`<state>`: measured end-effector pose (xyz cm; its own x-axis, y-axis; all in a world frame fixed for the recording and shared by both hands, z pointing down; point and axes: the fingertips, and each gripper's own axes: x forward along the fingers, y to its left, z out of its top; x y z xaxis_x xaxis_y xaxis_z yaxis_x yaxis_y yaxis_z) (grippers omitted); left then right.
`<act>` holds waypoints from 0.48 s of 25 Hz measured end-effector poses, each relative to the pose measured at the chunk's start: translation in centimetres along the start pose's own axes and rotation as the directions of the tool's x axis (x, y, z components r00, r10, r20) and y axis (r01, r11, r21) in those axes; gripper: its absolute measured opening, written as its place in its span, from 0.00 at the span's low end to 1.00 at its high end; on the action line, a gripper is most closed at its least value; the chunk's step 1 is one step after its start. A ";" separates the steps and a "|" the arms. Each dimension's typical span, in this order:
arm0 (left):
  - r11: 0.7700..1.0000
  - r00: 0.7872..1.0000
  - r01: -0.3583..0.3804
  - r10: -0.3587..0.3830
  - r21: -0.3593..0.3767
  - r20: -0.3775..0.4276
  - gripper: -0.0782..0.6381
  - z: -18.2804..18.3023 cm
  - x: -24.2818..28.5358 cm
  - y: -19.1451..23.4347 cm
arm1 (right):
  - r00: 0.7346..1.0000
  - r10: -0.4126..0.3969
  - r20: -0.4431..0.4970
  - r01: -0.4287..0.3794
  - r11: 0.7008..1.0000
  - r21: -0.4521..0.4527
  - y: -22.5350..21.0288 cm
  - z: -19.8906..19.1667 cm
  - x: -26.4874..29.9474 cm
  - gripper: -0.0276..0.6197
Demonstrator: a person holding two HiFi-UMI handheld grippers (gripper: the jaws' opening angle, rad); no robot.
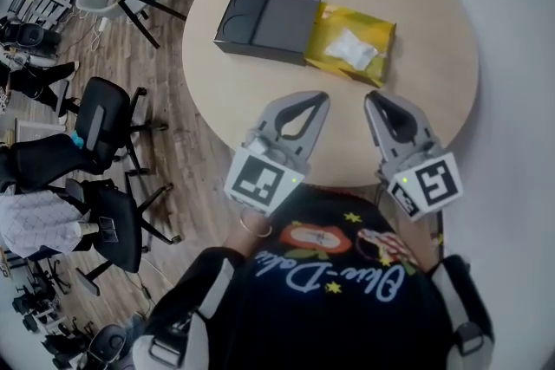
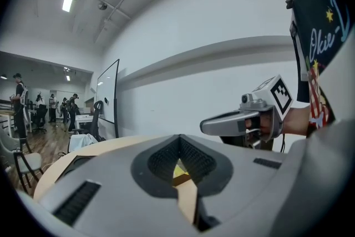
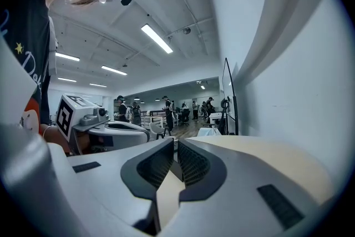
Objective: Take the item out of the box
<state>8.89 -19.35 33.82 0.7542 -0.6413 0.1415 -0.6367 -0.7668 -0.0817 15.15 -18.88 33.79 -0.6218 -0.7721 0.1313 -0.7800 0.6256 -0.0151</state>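
Both jaws closed, box (image 1: pixel 260 22) ahead, apart

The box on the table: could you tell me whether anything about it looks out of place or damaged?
Only the yellow tray stands out: it is slid partway out of the dark sleeve, with a white packet lying in it. No damage or spill shows.
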 end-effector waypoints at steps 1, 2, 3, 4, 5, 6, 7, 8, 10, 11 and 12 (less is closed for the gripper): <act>1.000 1.000 -0.001 0.001 0.000 -0.004 0.10 -0.1 0.3 0.3 | 1.000 -0.001 -0.006 0.001 1.000 0.000 -0.4 -0.1 0.4 0.04; 1.000 1.000 -0.001 0.001 0.000 -0.006 0.10 -0.1 0.6 0.6 | 1.000 -0.003 -0.011 0.003 1.000 0.000 -0.8 -0.2 0.7 0.04; 1.000 1.000 0.000 0.000 -0.002 -0.008 0.10 -0.2 0.8 0.9 | 1.000 -0.004 -0.016 0.004 1.000 0.000 -1.2 -0.2 1.1 0.04; 1.000 1.000 0.000 0.000 -0.007 -0.009 0.10 -0.2 1.1 1.2 | 1.000 -0.005 -0.019 0.005 1.000 0.001 -1.5 -0.2 1.4 0.04; 1.000 1.000 0.000 0.000 -0.011 -0.012 0.10 -0.3 1.4 1.6 | 1.000 -0.005 -0.022 0.005 1.000 0.003 -1.8 -0.2 1.8 0.04; 1.000 1.000 -0.001 0.001 -0.015 -0.016 0.10 -0.5 1.8 1.9 | 1.000 -0.006 -0.028 0.006 1.000 0.005 -2.1 -0.3 2.1 0.04; 1.000 1.000 -0.002 0.001 -0.016 -0.022 0.10 -0.6 2.1 2.3 | 0.999 -0.007 -0.036 0.007 1.000 0.007 -2.5 -0.4 2.4 0.04; 1.000 1.000 -0.002 0.002 -0.016 -0.027 0.10 -0.7 2.5 2.6 | 0.999 -0.008 -0.047 0.008 1.000 0.007 -2.9 -0.7 2.8 0.05; 1.000 0.999 0.000 0.000 -0.016 -0.036 0.10 -0.8 3.0 3.2 | 0.998 -0.010 -0.064 0.010 1.000 0.007 -3.5 -1.1 3.4 0.05; 1.000 0.999 0.001 -0.002 -0.017 -0.041 0.10 -0.9 3.2 3.4 | 0.997 -0.010 -0.071 0.010 1.000 0.008 -3.7 -1.2 3.8 0.06; 1.000 0.999 0.004 -0.004 -0.017 -0.048 0.10 -1.1 3.4 3.7 | 0.997 -0.010 -0.078 0.011 1.000 0.008 -4.0 -1.4 4.1 0.06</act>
<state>8.90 -24.33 35.07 0.7484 -0.6358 0.1888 -0.6365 -0.7685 -0.0648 15.79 -24.35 35.79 -0.6062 -0.7674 0.2087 -0.7873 0.6162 -0.0212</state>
